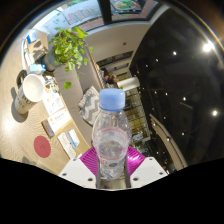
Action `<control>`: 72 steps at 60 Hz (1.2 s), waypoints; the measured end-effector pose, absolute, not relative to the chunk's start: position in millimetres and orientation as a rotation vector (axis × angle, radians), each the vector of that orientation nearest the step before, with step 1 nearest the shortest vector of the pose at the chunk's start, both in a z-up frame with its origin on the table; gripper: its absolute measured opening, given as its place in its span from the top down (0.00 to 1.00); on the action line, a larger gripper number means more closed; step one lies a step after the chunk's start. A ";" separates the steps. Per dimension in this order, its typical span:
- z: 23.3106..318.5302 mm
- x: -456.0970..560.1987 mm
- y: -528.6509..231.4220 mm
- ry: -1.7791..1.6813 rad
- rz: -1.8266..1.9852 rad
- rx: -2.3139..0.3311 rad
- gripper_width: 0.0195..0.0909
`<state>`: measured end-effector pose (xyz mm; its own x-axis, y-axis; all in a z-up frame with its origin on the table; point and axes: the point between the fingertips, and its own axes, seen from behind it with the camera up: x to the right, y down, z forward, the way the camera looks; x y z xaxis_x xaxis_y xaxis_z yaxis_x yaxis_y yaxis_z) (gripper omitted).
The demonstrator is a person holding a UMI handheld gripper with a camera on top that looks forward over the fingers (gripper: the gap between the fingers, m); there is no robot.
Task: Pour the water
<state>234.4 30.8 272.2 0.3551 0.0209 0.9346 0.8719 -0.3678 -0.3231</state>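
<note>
water bottle point(111, 132) upright, blue cap | gripper point(112, 166) clamped on it | plant point(70, 45) beyond

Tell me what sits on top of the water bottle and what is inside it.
A blue cap tops the bottle, held between the gripper fingers. The clear body shows no distinct water level; its base is hidden by the fingers.

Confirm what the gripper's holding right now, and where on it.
The gripper holds a clear water bottle with a blue cap. Its fingers clamp the bottle's lower body, and the cap is still on.
</note>
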 end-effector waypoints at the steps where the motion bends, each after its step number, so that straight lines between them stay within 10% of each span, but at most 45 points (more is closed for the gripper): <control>1: 267.5 228.6 37.5 -0.832 -1.165 -1.669 0.80; 40: 206.1 144.2 103.0 -1.590 -1.737 -1.257 0.80; 72: 259.1 163.8 78.7 -0.761 -0.740 -1.810 0.80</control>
